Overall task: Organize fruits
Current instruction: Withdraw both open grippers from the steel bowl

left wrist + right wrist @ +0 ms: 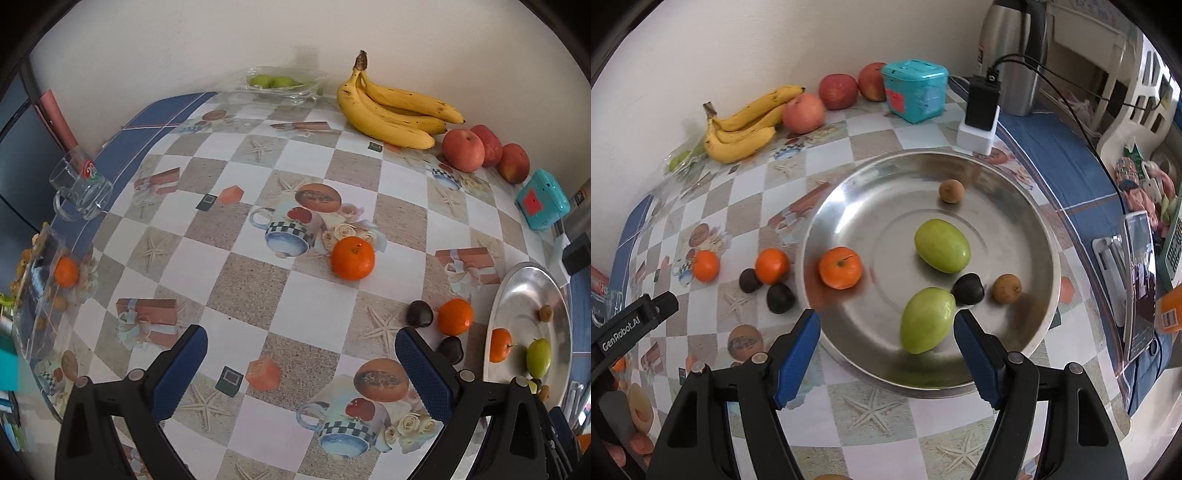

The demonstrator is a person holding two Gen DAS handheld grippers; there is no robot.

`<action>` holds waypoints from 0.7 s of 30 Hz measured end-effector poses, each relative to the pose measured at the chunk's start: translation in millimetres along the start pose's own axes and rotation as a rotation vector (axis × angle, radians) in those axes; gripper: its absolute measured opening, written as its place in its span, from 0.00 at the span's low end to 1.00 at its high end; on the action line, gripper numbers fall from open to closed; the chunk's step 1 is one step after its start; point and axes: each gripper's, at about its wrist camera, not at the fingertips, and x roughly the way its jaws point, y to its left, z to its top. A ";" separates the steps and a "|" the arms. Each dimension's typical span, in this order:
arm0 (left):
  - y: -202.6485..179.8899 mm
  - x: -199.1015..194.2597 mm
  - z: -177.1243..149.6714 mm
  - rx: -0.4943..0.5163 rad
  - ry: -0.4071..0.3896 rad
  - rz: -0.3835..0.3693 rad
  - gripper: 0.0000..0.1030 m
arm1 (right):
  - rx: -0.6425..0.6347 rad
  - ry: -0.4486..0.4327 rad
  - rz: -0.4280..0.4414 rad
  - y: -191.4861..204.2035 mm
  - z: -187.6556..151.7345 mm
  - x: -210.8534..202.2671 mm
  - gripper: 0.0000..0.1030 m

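Observation:
My right gripper hangs open over the near rim of a steel plate. A green fruit lies in the plate just inside the right finger, and the pads do not press on it. The plate also holds a second green fruit, a tangerine, a dark fruit and two small brown fruits. My left gripper is open and empty above the tablecloth. A tangerine lies ahead of it; another tangerine and two dark fruits sit near the plate.
Bananas, three apples and a teal box line the wall. A clear tray of green fruit stands at the back. A glass mug and clear box are left. Thermos and charger stand beyond the plate.

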 end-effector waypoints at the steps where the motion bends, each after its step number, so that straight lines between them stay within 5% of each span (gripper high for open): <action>1: 0.5 0.2 0.0 -0.002 0.001 -0.002 1.00 | -0.003 -0.003 0.000 1.0 0.0 -1.1 0.73; 17: -7.1 3.5 -4.0 0.034 0.001 0.000 1.00 | -0.017 0.002 0.001 1.4 0.0 2.1 0.75; 20: -9.1 2.7 -4.8 0.046 -0.006 0.009 1.00 | -0.026 -0.005 0.004 3.1 -1.0 3.0 1.00; 21: -9.9 2.5 -4.9 0.049 -0.008 0.010 1.00 | -0.032 -0.002 0.011 3.8 -1.2 3.7 1.00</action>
